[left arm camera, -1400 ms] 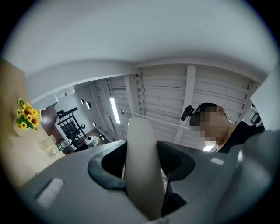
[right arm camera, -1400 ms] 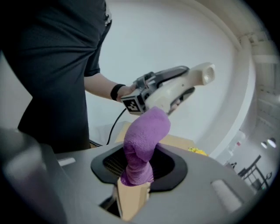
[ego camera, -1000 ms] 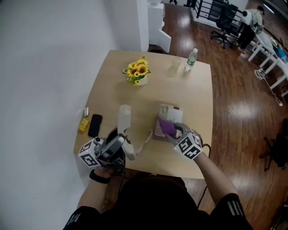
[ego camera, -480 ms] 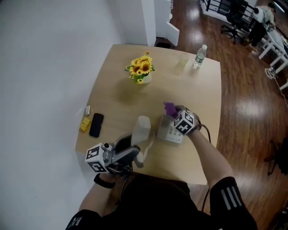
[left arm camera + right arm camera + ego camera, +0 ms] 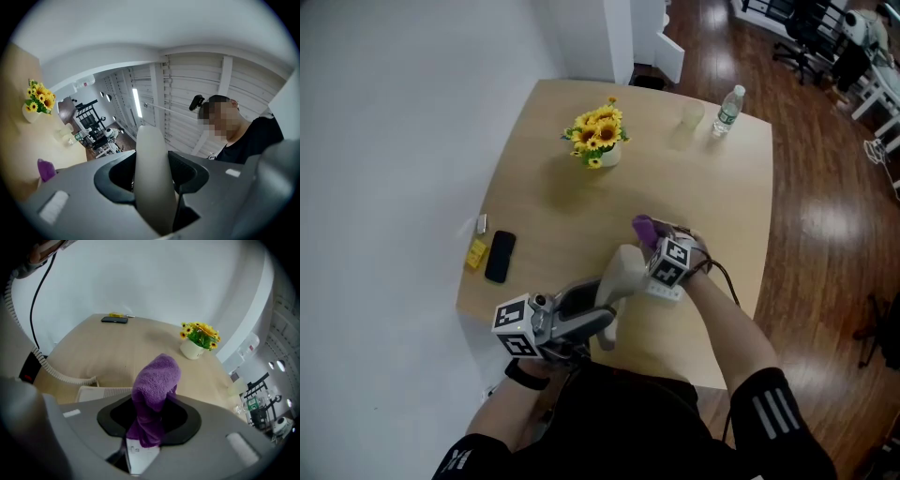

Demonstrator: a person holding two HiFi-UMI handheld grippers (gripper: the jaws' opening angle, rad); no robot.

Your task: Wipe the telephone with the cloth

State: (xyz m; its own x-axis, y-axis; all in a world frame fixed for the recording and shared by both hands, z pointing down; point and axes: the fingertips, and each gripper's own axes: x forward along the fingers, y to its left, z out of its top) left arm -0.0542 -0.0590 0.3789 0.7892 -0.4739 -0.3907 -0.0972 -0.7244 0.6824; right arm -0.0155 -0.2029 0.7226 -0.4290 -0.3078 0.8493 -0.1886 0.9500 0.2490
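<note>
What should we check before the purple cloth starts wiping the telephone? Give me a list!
1. Purple cloth pinched in the right gripper: ok.
2. Handset clamped in the left gripper, lifted off the base: ok.
3. Telephone base flat on the table, just below the cloth: ok.
4. Cloth touching the base: cannot tell.
5. Coiled cord lying off to the side, away from the cloth: ok.
6. Mobile phone and sunflowers well away from the wiping spot: ok.
</note>
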